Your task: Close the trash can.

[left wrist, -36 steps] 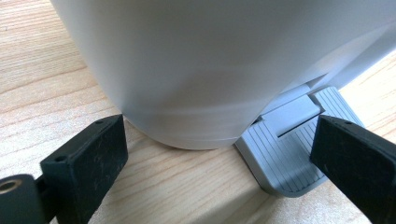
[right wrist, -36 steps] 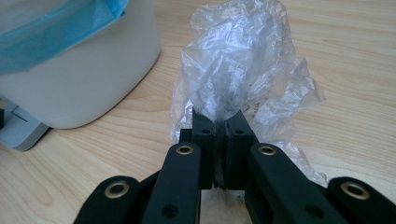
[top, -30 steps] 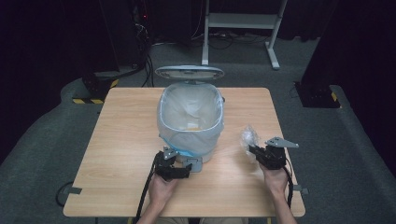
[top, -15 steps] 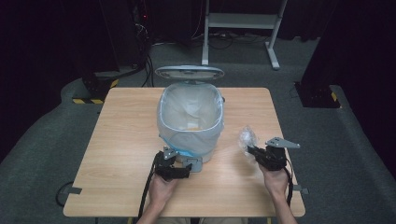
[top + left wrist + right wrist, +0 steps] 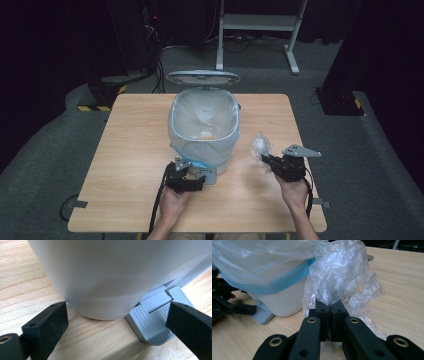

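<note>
High view: we see the right gripper (image 5: 264, 161) at the table's (image 5: 125, 150) right side, clamped on a crumpled clear wrapper (image 5: 261, 146) held just off the wood, near the bin (image 5: 204, 131) but apart from it. In the right gripper view we find its jaws pressed nearly together with the wrapper (image 5: 342, 280) pinched between the pads and billowing above them, beside the bin's liner (image 5: 262, 267) with its blue hem. The left gripper (image 5: 197, 181) sits at the bin's near foot, by the grey pedal (image 5: 206, 175). In the left gripper view we see its jaws spread wide, one on each side of the bin's base (image 5: 105, 285); the right-hand jaw lies over the ribbed pedal (image 5: 152, 325), though we cannot tell whether it presses on it. The lid (image 5: 202, 77) stands raised behind the bin.
</note>
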Action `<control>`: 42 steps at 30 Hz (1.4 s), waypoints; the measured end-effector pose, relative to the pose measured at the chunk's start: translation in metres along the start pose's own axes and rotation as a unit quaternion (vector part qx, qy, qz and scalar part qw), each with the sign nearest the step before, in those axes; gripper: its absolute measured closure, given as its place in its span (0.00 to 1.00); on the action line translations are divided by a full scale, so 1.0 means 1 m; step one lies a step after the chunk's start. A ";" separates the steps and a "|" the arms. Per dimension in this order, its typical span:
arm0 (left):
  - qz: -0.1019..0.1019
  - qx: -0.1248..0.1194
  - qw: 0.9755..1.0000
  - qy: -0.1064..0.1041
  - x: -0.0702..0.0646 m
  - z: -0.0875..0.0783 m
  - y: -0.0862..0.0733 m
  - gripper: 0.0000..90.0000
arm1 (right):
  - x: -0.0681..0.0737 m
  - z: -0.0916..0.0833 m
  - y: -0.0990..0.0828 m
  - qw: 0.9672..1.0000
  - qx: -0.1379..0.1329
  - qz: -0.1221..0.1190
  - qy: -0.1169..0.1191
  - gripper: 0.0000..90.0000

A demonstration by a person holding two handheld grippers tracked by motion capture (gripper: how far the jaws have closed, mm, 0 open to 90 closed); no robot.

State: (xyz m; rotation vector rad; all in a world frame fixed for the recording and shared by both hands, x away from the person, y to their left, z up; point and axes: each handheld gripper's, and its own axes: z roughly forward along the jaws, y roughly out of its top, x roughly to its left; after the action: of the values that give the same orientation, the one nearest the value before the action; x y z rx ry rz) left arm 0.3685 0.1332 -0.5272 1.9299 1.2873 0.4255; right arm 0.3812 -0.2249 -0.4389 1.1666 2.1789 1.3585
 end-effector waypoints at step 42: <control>0.000 0.000 1.000 0.000 0.000 0.000 0.000 0.05 | 0.026 -0.030 0.064 0.997 -0.047 -0.048 0.049 0.96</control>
State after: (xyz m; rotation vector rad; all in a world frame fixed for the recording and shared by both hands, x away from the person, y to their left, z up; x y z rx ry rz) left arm 0.3685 0.1332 -0.5272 1.9305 1.2873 0.4255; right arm 0.3763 -0.2083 -0.3654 0.9676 2.1806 1.4887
